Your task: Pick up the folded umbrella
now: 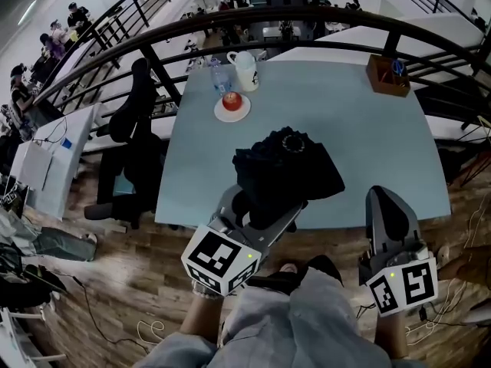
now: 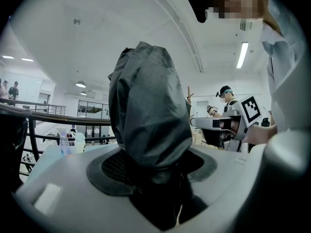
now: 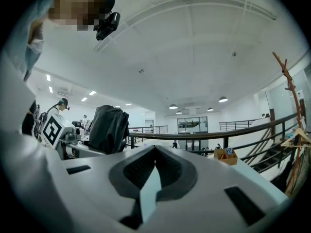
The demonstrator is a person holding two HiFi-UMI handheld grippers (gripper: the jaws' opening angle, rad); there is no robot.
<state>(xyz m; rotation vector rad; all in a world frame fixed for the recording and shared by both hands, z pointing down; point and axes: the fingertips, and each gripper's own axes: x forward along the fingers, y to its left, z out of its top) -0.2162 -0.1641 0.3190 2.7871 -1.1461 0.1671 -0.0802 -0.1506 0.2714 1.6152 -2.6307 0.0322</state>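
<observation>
Scene: person seated at near edge of pale blue table (image 1: 368, 144), a hand-held gripper in each hand, seen from head cam.
L gripper (image 1: 265, 209): jaws clamped on the folded umbrella, gripper tilted upward; its marker cube sits low, over the person's lap.
Folded umbrella (image 1: 284, 167): black, bunched fabric, standing up out of the L gripper's jaws. In head view it's over the table's near edge, centre-left. In the left gripper view it rises against the ceiling and fills the mid-frame. Can't tell for sure whether its base clears the tabletop.
R gripper (image 1: 386, 202): jaws drawn together w/ nothing between them; held at the table's near-right edge, well apart from the umbrella.
Far side of table: white plate (image 1: 232, 110) w/ red apple (image 1: 232, 100); just behind it a white jug (image 1: 244, 69) and clear water bottle (image 1: 219, 75).
Far-right corner: small wooden box (image 1: 387, 75).
Surroundings: curved black railing (image 1: 307, 14) beyond the table; black office chair (image 1: 134, 129) at the table's left side; wood floor below.
</observation>
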